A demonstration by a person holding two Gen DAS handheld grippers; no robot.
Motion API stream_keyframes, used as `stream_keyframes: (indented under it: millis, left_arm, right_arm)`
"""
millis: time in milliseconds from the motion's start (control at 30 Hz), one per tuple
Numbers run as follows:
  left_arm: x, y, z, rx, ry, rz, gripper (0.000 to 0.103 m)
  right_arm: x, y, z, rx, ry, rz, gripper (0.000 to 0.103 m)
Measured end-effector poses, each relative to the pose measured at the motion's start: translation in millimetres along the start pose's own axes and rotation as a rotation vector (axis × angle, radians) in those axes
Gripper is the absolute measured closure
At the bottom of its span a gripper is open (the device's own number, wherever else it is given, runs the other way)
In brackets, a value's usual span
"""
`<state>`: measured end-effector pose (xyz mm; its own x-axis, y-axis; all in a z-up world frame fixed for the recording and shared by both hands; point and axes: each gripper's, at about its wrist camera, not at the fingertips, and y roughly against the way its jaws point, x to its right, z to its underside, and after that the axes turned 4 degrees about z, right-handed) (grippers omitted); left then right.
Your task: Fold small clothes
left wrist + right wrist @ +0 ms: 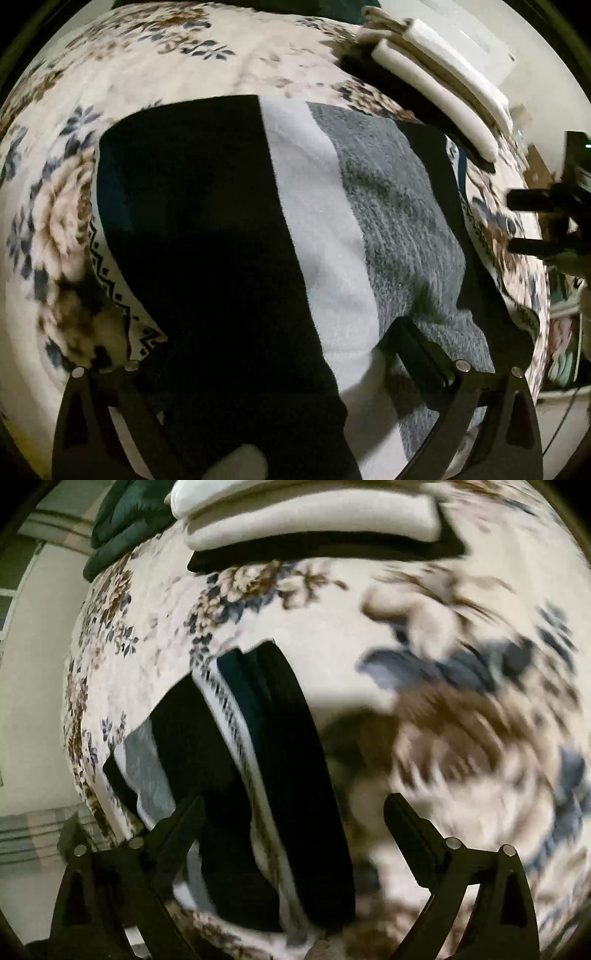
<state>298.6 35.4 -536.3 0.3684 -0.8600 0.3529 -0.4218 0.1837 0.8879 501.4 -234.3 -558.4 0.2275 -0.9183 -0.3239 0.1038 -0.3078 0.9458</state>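
A fleecy garment (332,229) in black, white and grey panels lies partly folded mid-bed on the plush floral blanket (155,62); final folds remain, I judge. Finished cream and black pieces form a folded stack (314,520) near the far edge. The left gripper (266,365) and right gripper (291,823) both hover over it, jaws wide, holding nothing

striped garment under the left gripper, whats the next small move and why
Probably lift the left gripper straight up and away. The striped garment already lies flat on the floral blanket as a folded rectangle, the left jaws look spread over it, not pinching, and the right gripper is open beside its edge. Folded clothes wait stacked beyond.
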Motion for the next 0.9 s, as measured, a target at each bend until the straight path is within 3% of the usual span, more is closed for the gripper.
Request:
stream_keyframes:
  millis: [133, 267, 333, 367, 400, 433, 467, 567, 667, 733, 800, 833, 900]
  left_arm:
    - [2.0, 10.0, -4.7, -0.026, 0.005, -0.009, 0.000]
    - [-3.7, 46.7, -6.5, 0.045, 0.035, -0.031, 0.000]
    - [-12.5, 62.8, -8.6, 0.078, 0.054, -0.060, 0.000]
    - [-17.1, 67.0, -9.7, 0.086, 0.060, -0.072, 0.000]
    - [-24.6, 72.9, -11.5, 0.096, 0.073, -0.094, 0.000]
    - [-31.2, 76.2, -13.2, 0.101, 0.083, -0.107, 0.000]
    - [-41.0, 78.1, -17.5, 0.106, 0.100, -0.127, 0.000]
    - [-65.9, 74.2, -34.4, 0.104, 0.157, -0.162, 0.000]
    - [-84.3, 68.8, -48.1, 0.118, 0.197, -0.172, 0.000]
    - [-88.6, 62.9, -53.2, 0.106, 0.213, -0.177, 0.000]
    - [-90.9, 61.9, -53.7, 0.092, 0.231, -0.175, 0.000]
    - [-90.4, 64.3, -51.4, 0.090, 0.231, -0.168, 0.000]
    - [-88.5, 70.7, -43.6, 0.086, 0.219, -0.160, 0.000]
  right_arm:
    - [-0.9, -28.4, -31.7, 0.021, 0.010, -0.055, 0.004]
    - [-0.3, -56.5, -54.1, -0.015, -0.007, -0.125, 0.005]
    - [-4.3, -64.5, -56.4, -0.045, 0.000, -0.177, 0.010]
    - [-10.5, -64.7, -57.3, -0.046, 0.034, -0.206, 0.031]
    - [-15.2, -63.2, -57.1, -0.041, 0.058, -0.203, 0.067]
    - [-19.9, -61.4, -57.1, -0.043, 0.074, -0.211, 0.084]
    - [-24.1, -57.4, -57.0, -0.035, 0.082, -0.213, 0.088]
    - [-41.9, -35.0, -56.1, 0.062, 0.127, -0.153, 0.090]
    - [-49.9, -16.2, -63.5, 0.123, 0.113, -0.160, 0.090]
    - [-54.1, -21.3, -72.2, 0.127, 0.121, -0.106, 0.090]
    - [-51.8, -40.3, -79.6, 0.053, 0.115, -0.061, 0.087]
    - [-46.8, -48.3, -81.7, 0.012, 0.095, -0.055, 0.083]
    - [-34.8, -49.2, -79.1, -0.026, 0.047, -0.056, 0.057]
